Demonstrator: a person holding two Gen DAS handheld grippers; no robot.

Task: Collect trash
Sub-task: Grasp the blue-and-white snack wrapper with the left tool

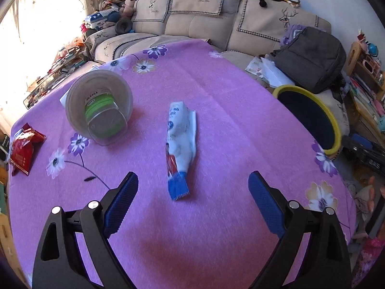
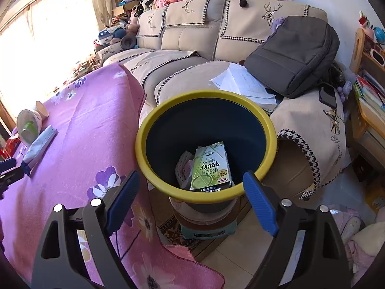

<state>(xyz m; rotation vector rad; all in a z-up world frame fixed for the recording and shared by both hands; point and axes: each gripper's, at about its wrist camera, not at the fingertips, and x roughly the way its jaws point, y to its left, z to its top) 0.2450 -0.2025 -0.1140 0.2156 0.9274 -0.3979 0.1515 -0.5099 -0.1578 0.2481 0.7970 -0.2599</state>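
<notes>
Big purple flowered tablecloth (image 1: 216, 84) covers the table, so that's my landmark. Off its right edge sits the yellow-rimmed bin (image 2: 154, 120), with a green Pocky box (image 2: 211, 166) already lying inside. On the cloth, toward the far left, there's a clear plastic tub (image 1: 99, 106) tipped on its side. A white-and-blue wrapper (image 1: 181, 142) lies mid-cloth, a red snack bag (image 1: 24, 149) at the left edge. Left gripper (image 1: 192, 185) hangs wide open over the cloth, empty, wrapper's blue end between its fingers. Right gripper (image 2: 191, 187) gapes empty above the bin.
</notes>
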